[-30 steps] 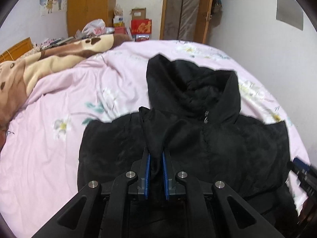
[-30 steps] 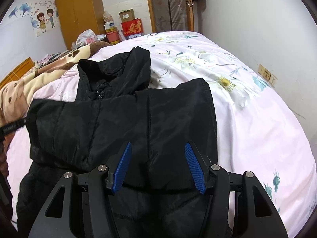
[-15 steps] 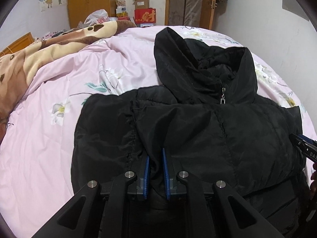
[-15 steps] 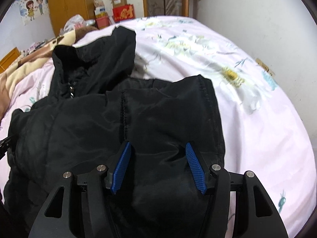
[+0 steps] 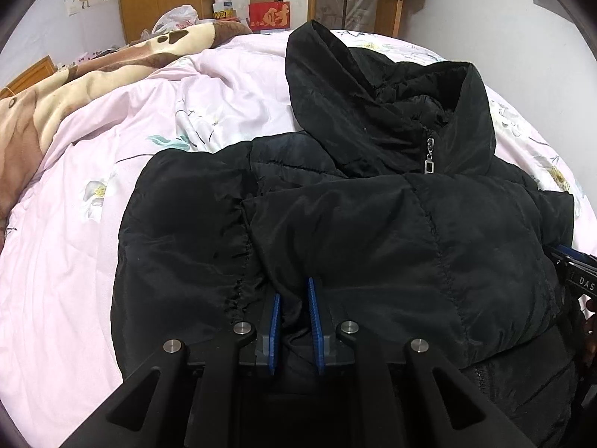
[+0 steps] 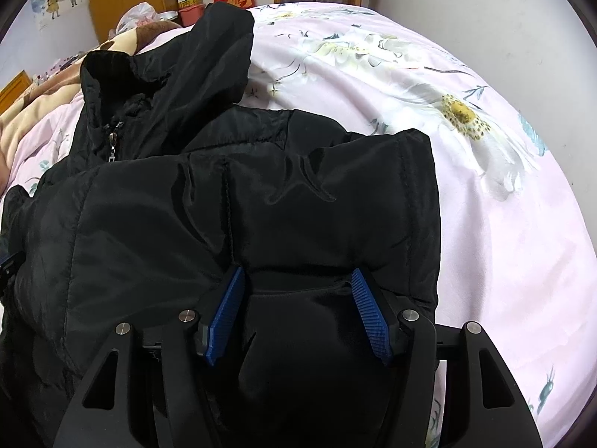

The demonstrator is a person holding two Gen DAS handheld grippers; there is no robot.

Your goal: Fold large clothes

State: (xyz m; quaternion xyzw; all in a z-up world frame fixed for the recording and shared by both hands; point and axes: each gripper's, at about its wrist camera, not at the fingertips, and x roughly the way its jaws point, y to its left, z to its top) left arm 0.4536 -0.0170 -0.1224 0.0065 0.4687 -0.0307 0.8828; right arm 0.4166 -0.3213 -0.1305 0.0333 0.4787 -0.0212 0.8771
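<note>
Left gripper (image 5: 294, 321) is pinching a fold of the black hooded jacket (image 5: 354, 231) between its blue pads, which are sitting close together on the fabric. Right gripper (image 6: 298, 311) is hanging with its jaws spread wide over the jacket's folded edge, cloth bulging up between them but not clamped. Jacket's lying across the pink floral bedsheet (image 6: 466, 149), hood (image 5: 347, 93) pointing toward the far wall, with a brown blanket (image 5: 56, 89) bunching up off to the left.
</note>
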